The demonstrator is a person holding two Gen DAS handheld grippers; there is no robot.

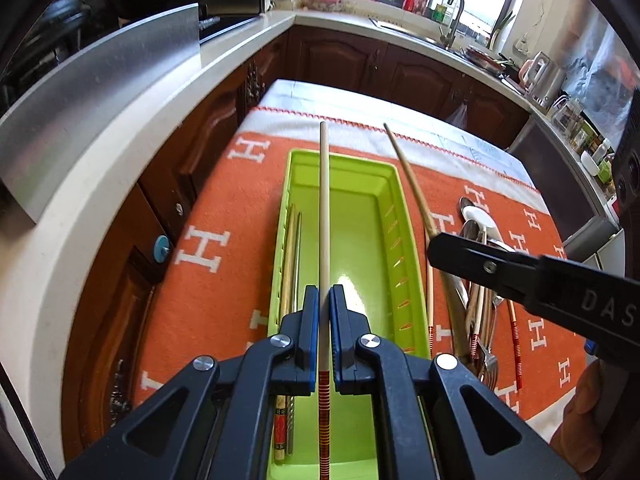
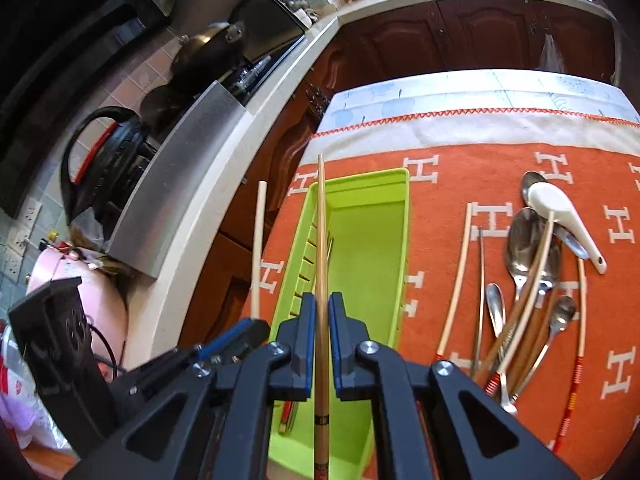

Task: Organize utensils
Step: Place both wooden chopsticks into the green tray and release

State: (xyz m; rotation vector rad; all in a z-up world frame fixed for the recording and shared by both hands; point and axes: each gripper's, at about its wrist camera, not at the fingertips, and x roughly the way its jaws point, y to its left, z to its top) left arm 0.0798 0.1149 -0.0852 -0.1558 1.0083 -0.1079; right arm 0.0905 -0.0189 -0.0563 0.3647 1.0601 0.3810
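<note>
A lime green tray [image 1: 396, 216] [image 2: 402, 240] lies lengthwise on the orange cloth. My left gripper [image 1: 324, 300] is shut on a pale chopstick [image 1: 324, 200] with a red-banded end, held above the tray; it also shows in the right wrist view [image 2: 258, 248]. My right gripper [image 2: 322, 308] is shut on a brown wooden chopstick [image 2: 321, 232], held over the tray's left side; this chopstick also shows in the left wrist view [image 1: 408, 176]. Some chopsticks [image 1: 290, 256] lie in the tray's left slot. Right of the tray lies a heap of spoons, forks and chopsticks [image 2: 528, 280] [image 1: 476, 292].
The table stands beside a white kitchen counter [image 1: 120, 168] with dark wooden cabinets [image 1: 192, 160] on the left and at the back. A white ceramic spoon [image 2: 560, 212] lies on the heap. Pans and a stove [image 2: 208, 60] are on the counter.
</note>
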